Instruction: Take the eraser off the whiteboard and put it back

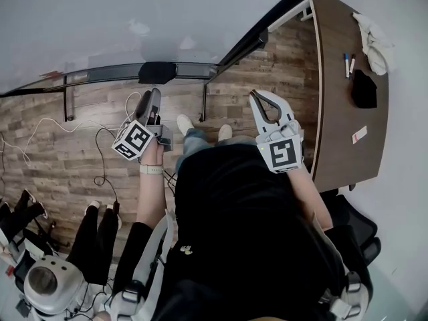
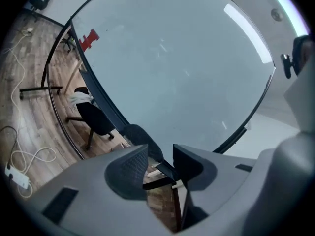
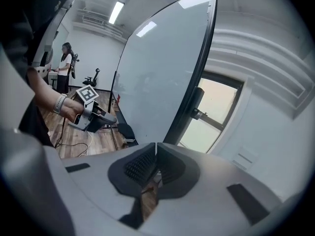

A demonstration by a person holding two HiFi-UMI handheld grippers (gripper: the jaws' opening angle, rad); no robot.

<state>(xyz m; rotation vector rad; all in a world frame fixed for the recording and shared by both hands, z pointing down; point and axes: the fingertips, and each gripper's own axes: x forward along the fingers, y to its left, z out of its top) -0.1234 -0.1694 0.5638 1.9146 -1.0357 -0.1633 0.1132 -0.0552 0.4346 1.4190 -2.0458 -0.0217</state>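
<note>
The whiteboard [image 1: 134, 19] fills the top of the head view. A black eraser [image 1: 157, 72] sits on its lower rail. My left gripper [image 1: 152, 95] points at the eraser from just below it. In the left gripper view the jaws [image 2: 160, 156] stand apart with nothing between them, and the eraser [image 2: 142, 137] lies just beyond the tips against the board [image 2: 172, 58]. My right gripper [image 1: 259, 95] hangs to the right, away from the board, with its jaws [image 3: 156, 154] closed together and empty. The right gripper view shows the left gripper [image 3: 109, 119] close to the eraser [image 3: 125, 131].
A brown table [image 1: 334, 112] on the right carries markers [image 1: 348, 64], a black item [image 1: 364, 89] and a white cloth [image 1: 374, 42]. Cables [image 1: 40, 132] trail over the wood floor. A black chair [image 2: 93, 117] stands behind the board. Another person's legs [image 1: 93, 233] are at lower left.
</note>
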